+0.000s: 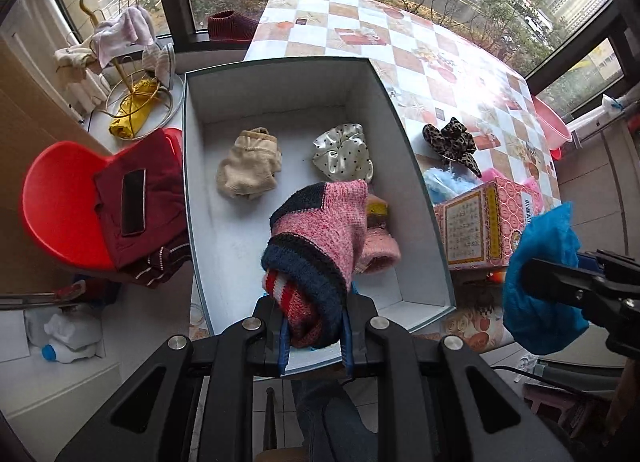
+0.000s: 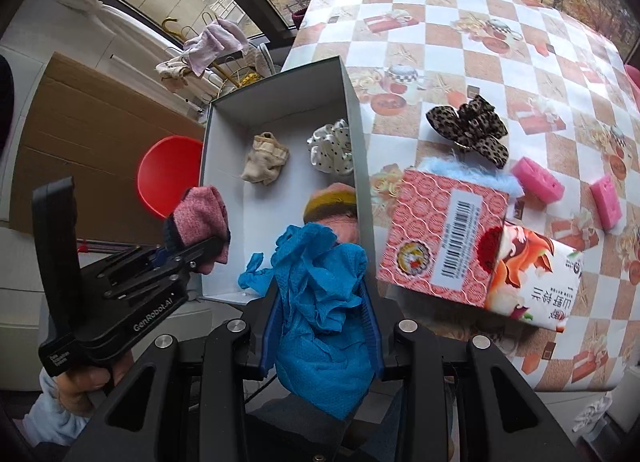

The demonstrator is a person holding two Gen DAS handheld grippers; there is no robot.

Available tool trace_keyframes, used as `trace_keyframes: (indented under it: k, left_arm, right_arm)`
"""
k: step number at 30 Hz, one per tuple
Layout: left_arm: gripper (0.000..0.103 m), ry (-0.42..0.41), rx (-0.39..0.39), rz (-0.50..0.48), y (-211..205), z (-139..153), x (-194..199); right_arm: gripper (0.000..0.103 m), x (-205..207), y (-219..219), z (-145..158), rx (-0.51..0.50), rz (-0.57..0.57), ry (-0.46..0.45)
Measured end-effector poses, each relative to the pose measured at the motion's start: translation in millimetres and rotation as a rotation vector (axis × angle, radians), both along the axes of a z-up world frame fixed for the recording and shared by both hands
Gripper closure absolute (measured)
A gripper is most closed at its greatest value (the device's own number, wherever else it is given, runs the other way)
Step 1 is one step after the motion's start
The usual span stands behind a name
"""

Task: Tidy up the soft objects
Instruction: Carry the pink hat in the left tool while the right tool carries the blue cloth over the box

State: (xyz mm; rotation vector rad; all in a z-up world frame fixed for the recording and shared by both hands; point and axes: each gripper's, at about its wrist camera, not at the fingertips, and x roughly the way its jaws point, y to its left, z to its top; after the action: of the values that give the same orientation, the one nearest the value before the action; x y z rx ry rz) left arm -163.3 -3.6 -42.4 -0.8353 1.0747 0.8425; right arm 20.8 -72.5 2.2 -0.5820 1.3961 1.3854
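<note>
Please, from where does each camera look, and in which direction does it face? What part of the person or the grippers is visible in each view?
Left wrist view: sits on the left gripper, looks steeply down into the open box; its fingers clamp a pink knitted sock; the right gripper shows at the right edge.
Right wrist view: sits on the right gripper, looks down at box and table; its fingers clamp a blue cloth; the left gripper and a hand show at the left.
Shared: box, sock, blue cloth, leopard scrunchie.

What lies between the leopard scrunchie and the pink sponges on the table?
Only bare checked tablecloth lies between the leopard scrunchie and the pink sponges; the right wrist view shows it.
</note>
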Motion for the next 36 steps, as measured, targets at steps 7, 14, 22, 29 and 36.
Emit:
trace_keyframes:
  k: [7,14,22,29,36]
  left_arm:
    - [0.082,-0.003,-0.011,0.042,5,-7,-8]
    - [0.082,0.009,-0.036,0.067,11,-17,-14]
    - [0.082,0.029,-0.043,0.086,27,-27,-11]
    - [0.082,0.035,-0.052,0.116,46,-34,-7]
    - [0.082,0.056,-0.076,0.127,53,-47,-3]
  right_arm:
    - [0.066,-19,32,-2,-0.017,0.053,-0.003]
    - [0.066,-30,49,-11,-0.047,0.097,-0.011]
    - [0.066,-35,79,-16,-0.062,0.117,-0.018]
    - [0.066,-37,110,-23,-0.072,0.125,-0.021]
    - [0.066,-37,132,-35,-0.101,0.111,-0.005]
